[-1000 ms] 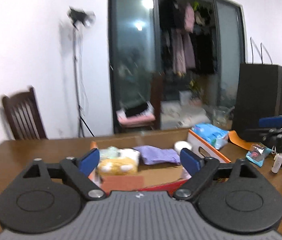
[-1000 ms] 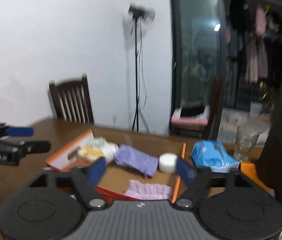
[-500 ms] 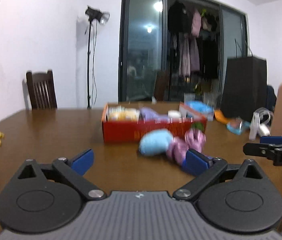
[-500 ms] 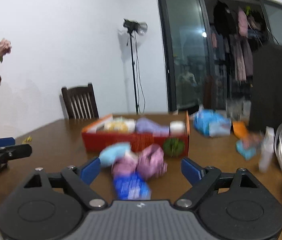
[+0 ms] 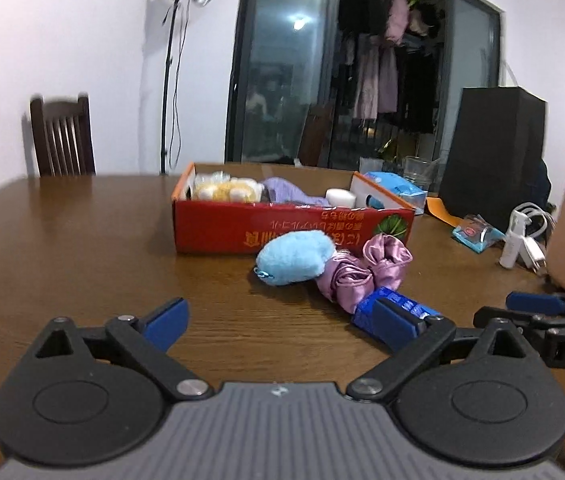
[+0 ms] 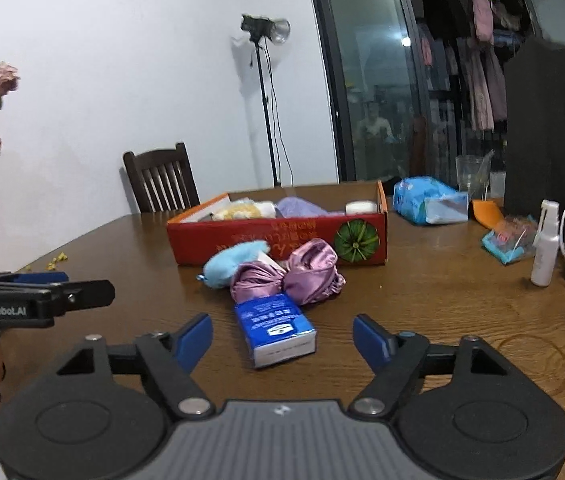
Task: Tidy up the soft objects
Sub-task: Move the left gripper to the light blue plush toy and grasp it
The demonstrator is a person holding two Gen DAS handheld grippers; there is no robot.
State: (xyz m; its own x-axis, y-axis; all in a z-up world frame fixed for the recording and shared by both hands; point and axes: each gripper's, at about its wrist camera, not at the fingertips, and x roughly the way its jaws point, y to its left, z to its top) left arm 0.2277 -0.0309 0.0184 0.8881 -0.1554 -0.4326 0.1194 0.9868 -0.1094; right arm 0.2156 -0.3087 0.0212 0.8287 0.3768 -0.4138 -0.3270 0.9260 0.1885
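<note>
Though open-topped, red box (image 6: 278,240) with plush toy (image 6: 238,211), purple cloth (image 6: 300,206).

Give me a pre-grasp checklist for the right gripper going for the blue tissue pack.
1. Right gripper jaws apart, nothing between the pads; they have just been closing: ok.
2. Blue tissue pack lined up ahead between the fingers: ok.
3. Pack free of neighbours: not ok, its far end touches the purple satin scrunchies.
4. Left gripper open, empty: ok.
5. Room in the red box: cannot tell.

A home dining room: wooden table (image 6: 442,300), chair (image 6: 160,180), hanging clothes (image 6: 482,80) (behind glass doors).
</note>
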